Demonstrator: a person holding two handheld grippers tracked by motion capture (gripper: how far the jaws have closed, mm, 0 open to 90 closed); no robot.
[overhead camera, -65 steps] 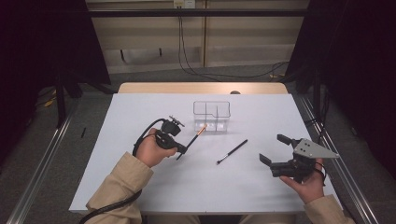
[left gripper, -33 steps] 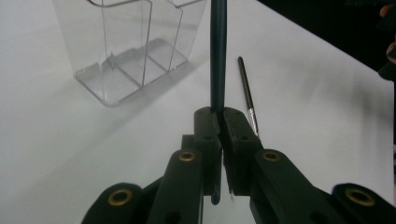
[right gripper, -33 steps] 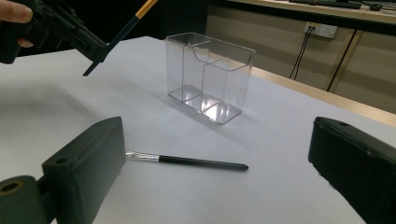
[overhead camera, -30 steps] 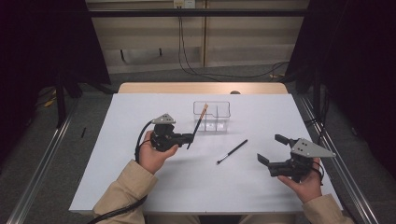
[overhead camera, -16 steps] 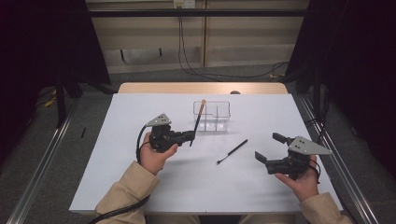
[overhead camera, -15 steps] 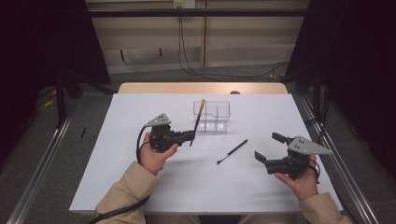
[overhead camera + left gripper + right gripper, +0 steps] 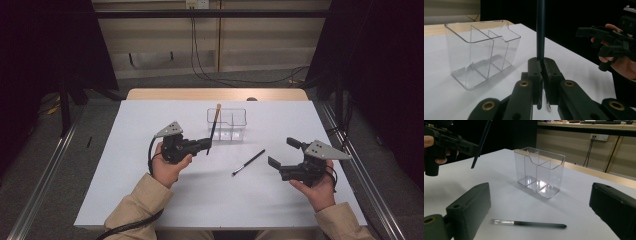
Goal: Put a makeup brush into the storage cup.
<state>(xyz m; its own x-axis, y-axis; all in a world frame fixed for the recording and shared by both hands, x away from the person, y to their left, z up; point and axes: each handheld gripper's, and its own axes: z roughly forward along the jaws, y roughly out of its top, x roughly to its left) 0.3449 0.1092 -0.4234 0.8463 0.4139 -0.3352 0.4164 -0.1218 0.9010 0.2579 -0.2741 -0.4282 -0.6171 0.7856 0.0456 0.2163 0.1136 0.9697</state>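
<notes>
organizer (image 7: pixel 541 173): clear glossy plastic | tongs (image 7: pixel 541 75): matt black | table (image 7: pixel 150 125): matt white

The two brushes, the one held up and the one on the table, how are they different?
The held brush stands nearly upright, clamped in the left hand-held gripper; the loose brush lies flat on the white table, untouched. The held brush has a light, wood-coloured top end; the loose brush has a black handle and a silvery band. The held brush is up beside the clear organizer; the loose brush lies nearer the person. Both are thin and dark.
</notes>
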